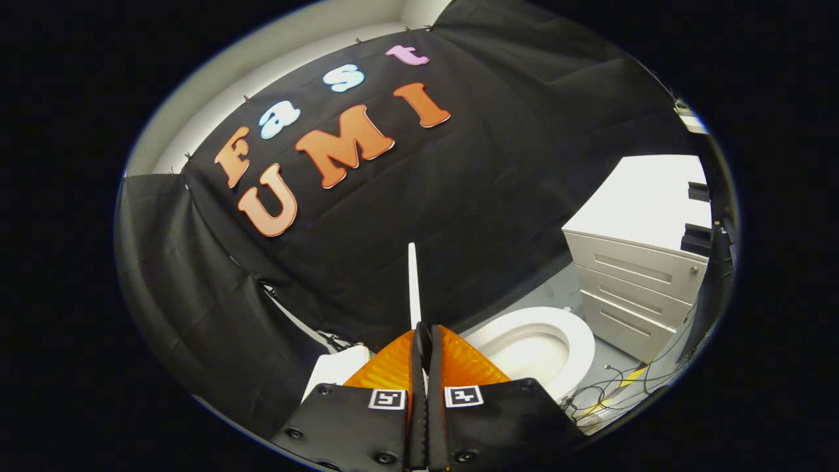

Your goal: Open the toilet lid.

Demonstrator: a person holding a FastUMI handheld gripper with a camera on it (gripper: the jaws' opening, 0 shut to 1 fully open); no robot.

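Note:
My gripper (423,333) is shut on the toilet lid (412,282), with both orange fingers (393,364) pressed together on its rim. The lid is thin and white. I see it edge-on, as a narrow strip rising straight ahead from between the fingertips against the black cloth wall. It is lifted well clear of the bowl. To the right of the fingers and below them lies the white toilet seat (580,341), with the open bowl (534,351) inside it. A white part of the toilet, probably the tank (337,370), shows just left of the fingers.
A white drawer cabinet (639,275) with three drawers stands beyond the bowl on the right. Loose cables (606,393) lie on the grey floor in front of it. Black cloth hangs close behind and to the left of the toilet.

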